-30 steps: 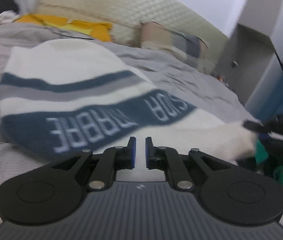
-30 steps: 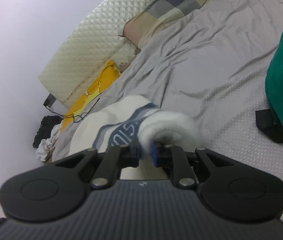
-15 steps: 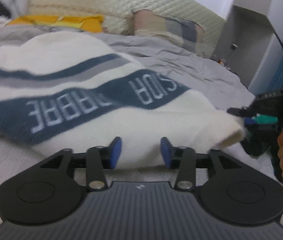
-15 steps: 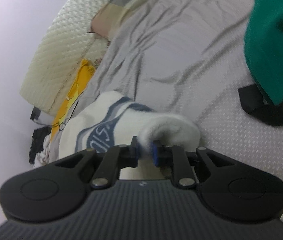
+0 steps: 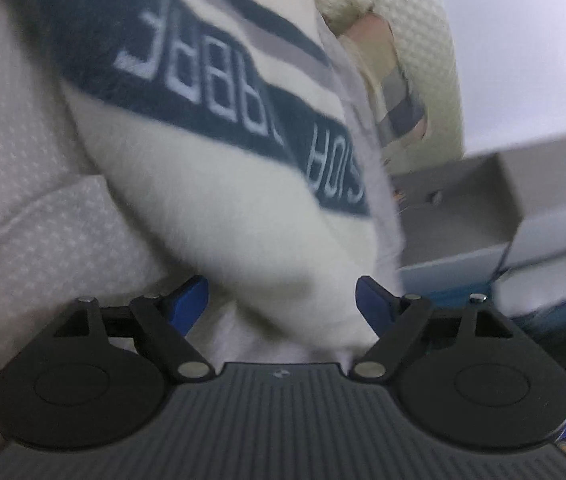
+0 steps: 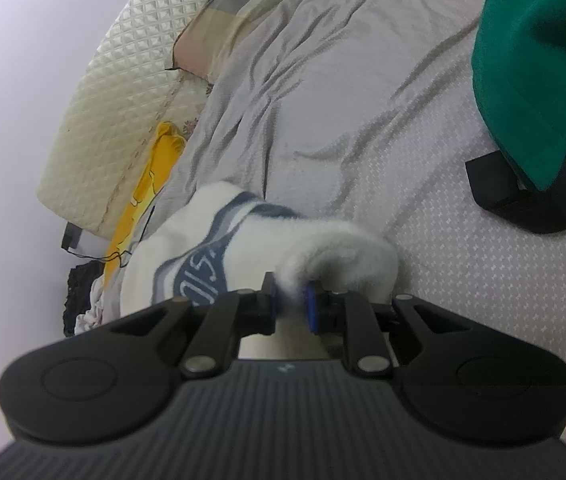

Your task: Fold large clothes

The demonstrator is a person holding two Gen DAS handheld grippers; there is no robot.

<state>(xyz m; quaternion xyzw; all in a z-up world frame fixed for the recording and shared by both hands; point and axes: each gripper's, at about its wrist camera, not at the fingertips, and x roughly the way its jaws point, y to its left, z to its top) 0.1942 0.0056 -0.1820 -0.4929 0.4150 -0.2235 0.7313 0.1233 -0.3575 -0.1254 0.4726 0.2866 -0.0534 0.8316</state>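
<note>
2 tongs: left tongs [image 5: 282, 300] now spread wider; right tongs [image 6: 291, 305] still pinching sweater [image 6: 243, 240].

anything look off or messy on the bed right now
Nothing damaged or spilled. The white sweater lies bunched, one edge pinched in the right tool; the left tool is open around its hem. A green garment sits heaped at the bed's far side.

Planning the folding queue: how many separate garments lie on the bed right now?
3, maybe more. The white striped sweater is pinched by the right gripper; a green garment lies far right; a yellow one by the headboard. The dark heap beyond is unclear.
</note>
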